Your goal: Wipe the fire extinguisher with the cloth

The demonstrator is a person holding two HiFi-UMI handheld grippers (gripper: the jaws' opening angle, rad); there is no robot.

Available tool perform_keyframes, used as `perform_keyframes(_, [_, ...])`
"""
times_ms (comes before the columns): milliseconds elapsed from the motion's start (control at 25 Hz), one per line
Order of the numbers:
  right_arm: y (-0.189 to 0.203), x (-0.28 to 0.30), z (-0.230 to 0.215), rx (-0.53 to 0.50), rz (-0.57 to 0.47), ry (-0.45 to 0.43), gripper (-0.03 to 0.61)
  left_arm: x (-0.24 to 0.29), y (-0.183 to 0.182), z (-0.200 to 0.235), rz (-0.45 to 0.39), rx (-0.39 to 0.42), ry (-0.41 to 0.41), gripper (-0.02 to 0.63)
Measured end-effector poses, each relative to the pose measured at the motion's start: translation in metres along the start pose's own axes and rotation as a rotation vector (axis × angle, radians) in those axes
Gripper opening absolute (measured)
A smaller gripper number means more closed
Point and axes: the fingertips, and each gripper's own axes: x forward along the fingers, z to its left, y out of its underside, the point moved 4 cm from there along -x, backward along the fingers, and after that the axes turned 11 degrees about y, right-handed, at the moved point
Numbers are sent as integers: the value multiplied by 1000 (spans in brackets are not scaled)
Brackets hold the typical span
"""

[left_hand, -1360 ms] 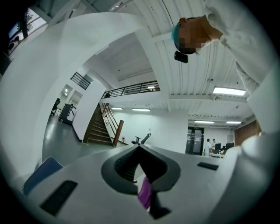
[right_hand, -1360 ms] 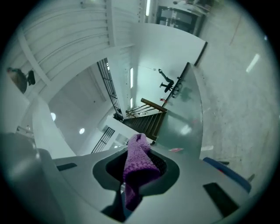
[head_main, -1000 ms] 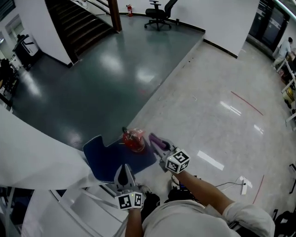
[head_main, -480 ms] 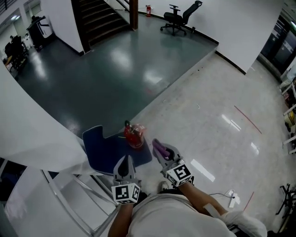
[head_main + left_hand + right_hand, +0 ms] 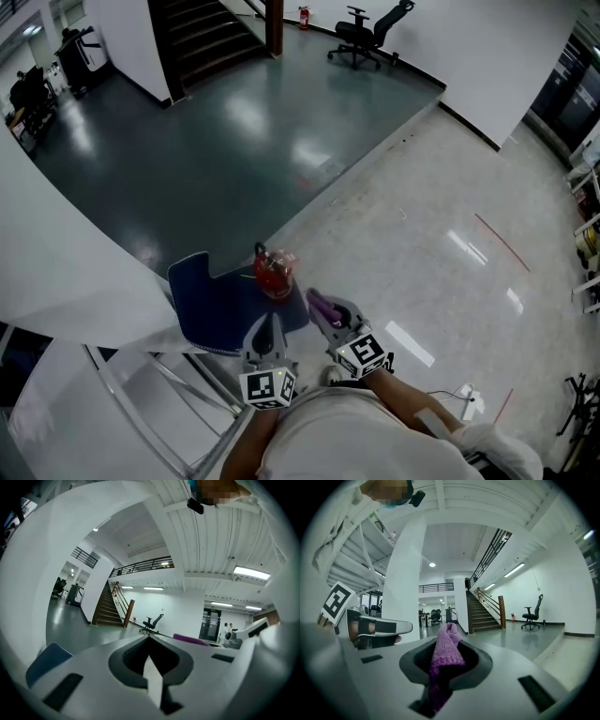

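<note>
A red fire extinguisher [image 5: 273,273] stands on the floor, seen from above, beside a blue mat [image 5: 221,305]. My right gripper [image 5: 322,307] is held just right of it and nearer me, shut on a purple cloth [image 5: 446,654] that sticks out between the jaws. The cloth [image 5: 323,304] is clear of the extinguisher. My left gripper [image 5: 268,329] hangs over the mat's near edge, below the extinguisher, with its jaws closed together and nothing in them. Neither gripper view shows the extinguisher.
A curved white wall [image 5: 66,272] fills the left. White railing bars [image 5: 159,394] run below the mat. Dark green floor meets pale tiled floor [image 5: 441,244] along a diagonal edge. An office chair [image 5: 367,36] and stairs [image 5: 202,42] stand far off. A power strip [image 5: 466,396] lies at lower right.
The head view swung between the first earlier frame and now. Both grippers have drawn back a little toward me; the right still holds the cloth. The extinguisher has not moved.
</note>
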Motion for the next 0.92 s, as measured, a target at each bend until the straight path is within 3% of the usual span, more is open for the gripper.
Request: perform_keyframes(920, [-3,-10,5,-15,-9,-26,57,-9,9,-5,36,31,3,5])
